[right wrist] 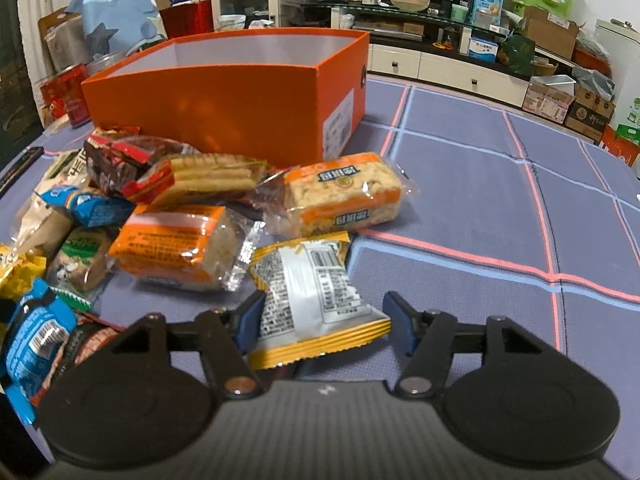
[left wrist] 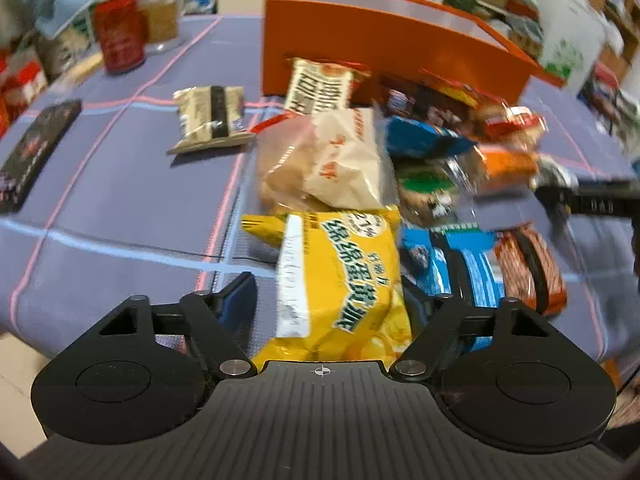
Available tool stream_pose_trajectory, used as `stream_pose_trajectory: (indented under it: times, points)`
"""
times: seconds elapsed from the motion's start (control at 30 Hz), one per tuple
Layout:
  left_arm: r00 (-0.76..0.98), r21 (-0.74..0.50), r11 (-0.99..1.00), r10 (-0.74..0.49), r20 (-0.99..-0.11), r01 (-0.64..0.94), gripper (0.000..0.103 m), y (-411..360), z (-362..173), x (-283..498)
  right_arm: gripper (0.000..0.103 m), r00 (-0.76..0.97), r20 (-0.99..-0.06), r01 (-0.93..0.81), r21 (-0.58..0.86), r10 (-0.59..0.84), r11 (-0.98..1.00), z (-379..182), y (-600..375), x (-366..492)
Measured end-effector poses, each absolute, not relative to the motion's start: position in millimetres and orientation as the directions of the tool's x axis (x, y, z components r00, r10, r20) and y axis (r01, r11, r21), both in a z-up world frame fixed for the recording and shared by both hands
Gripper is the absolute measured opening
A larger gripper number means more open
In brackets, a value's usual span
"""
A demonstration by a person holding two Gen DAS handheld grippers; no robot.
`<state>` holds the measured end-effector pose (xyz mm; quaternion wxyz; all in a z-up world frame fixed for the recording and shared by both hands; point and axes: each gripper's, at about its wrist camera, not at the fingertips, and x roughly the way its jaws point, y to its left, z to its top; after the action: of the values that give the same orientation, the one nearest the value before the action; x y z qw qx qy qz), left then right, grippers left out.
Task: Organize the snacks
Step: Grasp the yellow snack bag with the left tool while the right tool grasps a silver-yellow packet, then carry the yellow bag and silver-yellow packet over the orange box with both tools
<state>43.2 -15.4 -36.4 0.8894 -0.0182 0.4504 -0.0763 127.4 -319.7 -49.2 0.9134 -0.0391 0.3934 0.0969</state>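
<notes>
Between the left gripper's (left wrist: 332, 300) fingers lies a yellow snack bag (left wrist: 340, 280), its right edge hiding one pad, so the grip cannot be told. Right gripper (right wrist: 324, 320) straddles a yellow-edged packet (right wrist: 312, 296); left pad touches, right pad stands just clear. Beyond, blurred snacks (right wrist: 172, 236) heap before the orange box (right wrist: 224, 108) on a purple checked cloth (right wrist: 480, 200); cluttered shelves behind.
</notes>
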Motion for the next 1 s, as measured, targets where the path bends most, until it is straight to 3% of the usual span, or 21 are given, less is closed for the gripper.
stream_pose_trajectory:
  times: [0.1, 0.2, 0.4, 0.67, 1.0]
  points:
    - [0.587, -0.069, 0.986, -0.146, -0.797, 0.152, 0.045, -23, -38, 40, 0.065, 0.672, -0.726, -0.211, 0.004, 0.148, 0.978, -49, -318, 126]
    - [0.588, -0.061, 0.984, -0.148, -0.795, 0.166, 0.028, -24, -36, 38, 0.063, 0.670, -0.727, -0.214, 0.000, 0.147, 0.977, -49, -316, 126]
    - [0.574, -0.100, 0.981, -0.177, -0.800, 0.164, 0.016, -17, -32, 40, 0.060, 0.654, -0.744, -0.216, -0.008, 0.138, 0.976, -45, -311, 124]
    - [0.612, -0.127, 0.974, -0.216, -0.761, 0.186, 0.013, -10, -9, 26, 0.057, 0.666, -0.743, -0.191, -0.083, 0.067, 0.978, -32, -301, 106]
    - [0.700, -0.045, 0.978, -0.176, -0.692, 0.201, 0.012, -7, 18, 4, 0.055, 0.728, -0.685, -0.163, -0.163, 0.007, 0.973, -7, -285, 84]
